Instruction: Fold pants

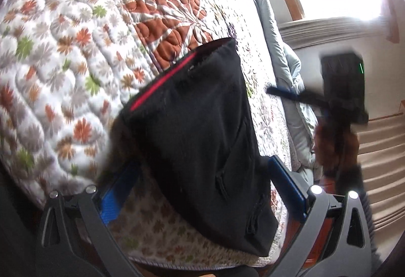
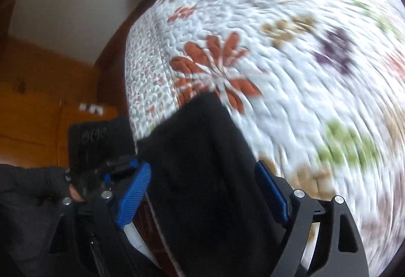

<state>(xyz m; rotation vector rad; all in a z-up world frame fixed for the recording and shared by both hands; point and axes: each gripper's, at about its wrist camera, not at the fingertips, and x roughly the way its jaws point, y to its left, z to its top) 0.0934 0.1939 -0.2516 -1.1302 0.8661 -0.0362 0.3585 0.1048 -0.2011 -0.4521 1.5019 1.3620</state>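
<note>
Black pants (image 1: 197, 130) with a red side stripe lie folded on a floral quilt (image 1: 63, 62), close to the bed's edge. My left gripper (image 1: 202, 160) hangs over their near end, open. Its blue pads (image 1: 114, 191) stand wide apart, with the cloth between and under them. In the right wrist view the same black pants (image 2: 202, 163) fill the gap of my right gripper (image 2: 203, 164), which is open too. Its blue pads (image 2: 134, 193) stand clear at either side. The picture there is smeared.
A grey-blue duvet (image 1: 278, 62) hangs along the far side of the quilt. A blurred dark device held by a hand (image 1: 341, 89) hovers beside it, under a bright window. A black-sleeved hand (image 2: 30, 191) and wooden furniture (image 2: 38, 100) lie left of the bed.
</note>
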